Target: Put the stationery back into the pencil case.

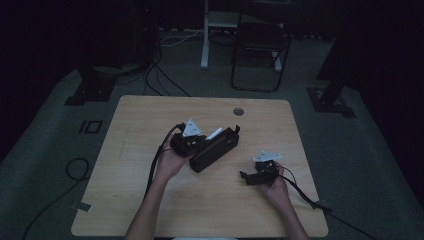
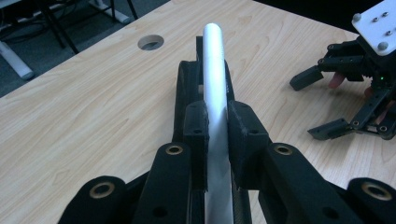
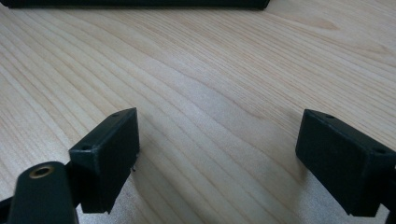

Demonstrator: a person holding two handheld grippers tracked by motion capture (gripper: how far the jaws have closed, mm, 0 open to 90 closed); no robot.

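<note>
A silver-white tube (image 2: 214,60) lies lengthwise over a long black case (image 2: 187,86), and my left gripper (image 2: 217,122) is shut on it, its pads pressed to both sides. In the high view the left gripper (image 1: 202,142) sits at the near-left end of the black case (image 1: 217,150), which lies aslant mid-table, with the tube's pale tip (image 1: 215,133) sticking out above it. My right gripper (image 1: 246,178) rests low over bare wood to the right of the case, open with nothing between its jaws (image 3: 219,144). The left gripper view also shows that right gripper (image 2: 318,105), open.
The wooden table (image 1: 150,200) has a round cable hole (image 1: 238,111) near its far edge. Beyond it stand a dark chair (image 1: 260,47) and a white desk leg (image 1: 204,40). Cables trail across the grey floor at left (image 1: 75,170).
</note>
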